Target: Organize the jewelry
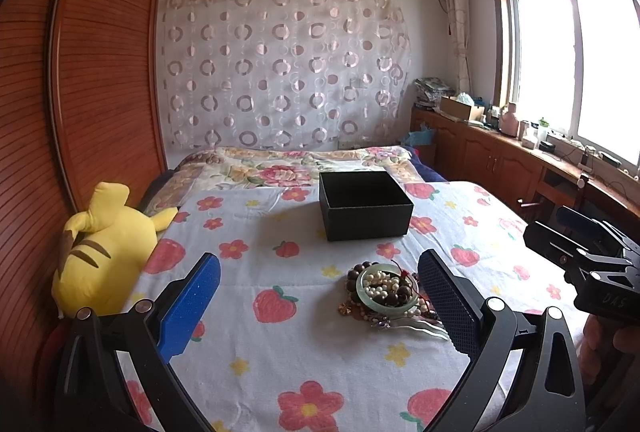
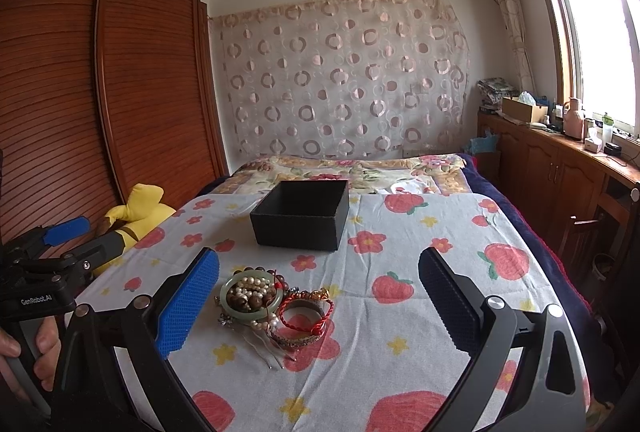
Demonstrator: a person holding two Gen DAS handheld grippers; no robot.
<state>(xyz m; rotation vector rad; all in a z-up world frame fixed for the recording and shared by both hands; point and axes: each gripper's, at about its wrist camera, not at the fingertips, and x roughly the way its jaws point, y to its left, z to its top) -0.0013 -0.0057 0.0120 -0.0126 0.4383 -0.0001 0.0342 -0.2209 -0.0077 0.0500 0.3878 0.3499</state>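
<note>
A pile of jewelry (image 1: pixel 386 292) lies on the flowered bedspread: a pale green bangle (image 2: pixel 250 298) with pearl and brown bead strings, a red cord bracelet (image 2: pixel 306 314), and hair pins (image 2: pixel 268 352). An open, empty black box (image 1: pixel 364 204) stands behind it, also in the right wrist view (image 2: pixel 300 218). My left gripper (image 1: pixel 320 296) is open, the pile near its right finger. My right gripper (image 2: pixel 318 298) is open, the pile near its left finger. Both hold nothing.
A yellow plush toy (image 1: pixel 104 248) lies at the bed's left edge by the wooden wardrobe (image 1: pixel 80 80). A folded floral quilt (image 1: pixel 288 168) lies behind the box. Wooden cabinets (image 2: pixel 560 172) with clutter run under the window on the right.
</note>
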